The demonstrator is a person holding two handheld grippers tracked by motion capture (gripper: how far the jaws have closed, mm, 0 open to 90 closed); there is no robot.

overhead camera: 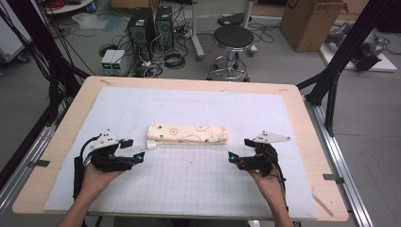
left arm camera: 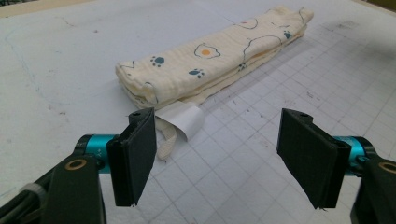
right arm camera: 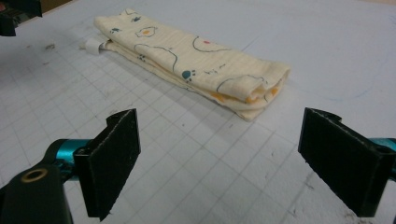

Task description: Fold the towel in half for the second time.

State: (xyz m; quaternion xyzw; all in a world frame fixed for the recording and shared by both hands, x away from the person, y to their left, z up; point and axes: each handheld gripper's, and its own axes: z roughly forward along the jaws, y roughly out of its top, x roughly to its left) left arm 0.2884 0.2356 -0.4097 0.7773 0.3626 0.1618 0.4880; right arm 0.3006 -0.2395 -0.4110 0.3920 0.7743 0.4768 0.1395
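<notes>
High view: a folded cloth [overhead camera: 187,134], cream with small printed figures, lies as a long flat bundle on the white gridded mat [overhead camera: 189,184] that covers the wooden table [overhead camera: 56,151]. The left gripper [overhead camera: 135,150] sits just off the cloth's left end, its jaws pointing toward that end and standing apart, with nothing between them. A small white tag [overhead camera: 151,146] sticks out of the cloth right beside this gripper's tips. The right gripper [overhead camera: 239,150] sits near the cloth's right end, slightly toward the person, its jaws also apart and empty. The cloth lies between the two grippers, and each is held in a hand reaching in from the near edge.

Left gripper view: the two black jaws stand wide apart and hold nothing. The cloth [left arm camera: 210,60] stretches away ahead of them, its near folded end just beyond the left-hand jaw. The white tag [left arm camera: 184,119] and a thin cream strap [left arm camera: 166,140] hang out of that end onto the mat [left arm camera: 261,154], close beside that jaw; whether they touch it cannot be told. The space between the jaws shows bare grid.

Right gripper view: the jaws are spread wide here too, with only mat [right arm camera: 210,172] between them. The cloth [right arm camera: 191,60] lies ahead, running away to the upper left, its near end showing stacked layers just beyond the gap and not touching either jaw. The tag [right arm camera: 92,46] shows at the far end.
</notes>
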